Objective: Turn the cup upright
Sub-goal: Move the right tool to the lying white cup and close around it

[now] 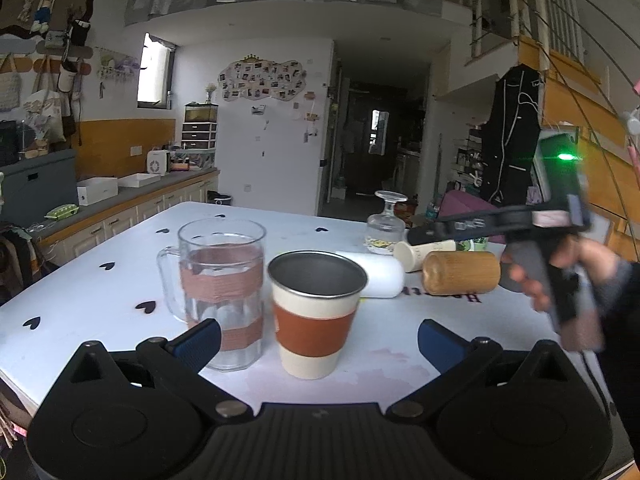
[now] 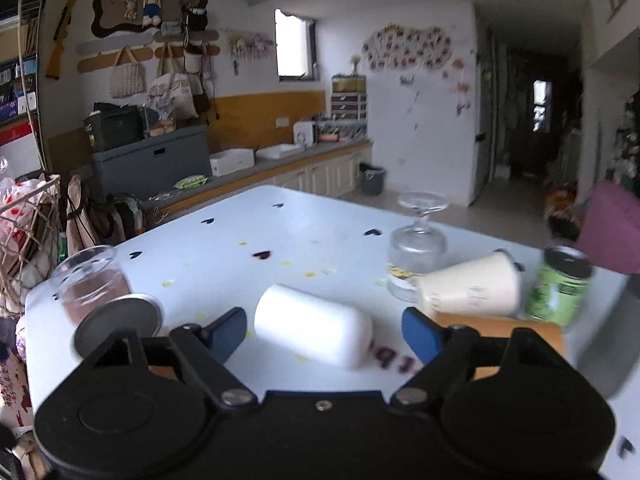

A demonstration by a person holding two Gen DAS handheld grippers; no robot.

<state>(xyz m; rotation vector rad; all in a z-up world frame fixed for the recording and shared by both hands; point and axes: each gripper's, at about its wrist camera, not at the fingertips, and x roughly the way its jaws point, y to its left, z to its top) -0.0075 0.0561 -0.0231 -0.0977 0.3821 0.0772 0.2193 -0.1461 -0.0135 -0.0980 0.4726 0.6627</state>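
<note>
Cups crowd the white bench, some standing and some tipped over. Nearest the left gripper a steel-lined cup with a brown sleeve stands upright, mouth up, just beside a glass mug that is also upright. Behind them a white cup lies on its side, and near it a bamboo cup and a cream cup lie on their sides too. A stemmed glass stands inverted, foot up, beside the cream cup, and a green can sits at that cup's far side.

The left gripper's jaws are spread wide apart, holding nothing, facing the sleeved cup. The right gripper also has its jaws apart and empty, with the white cup lying just ahead between the blue pads. In the left wrist view the person's right hand grips the handle of that tool above the bench.
</note>
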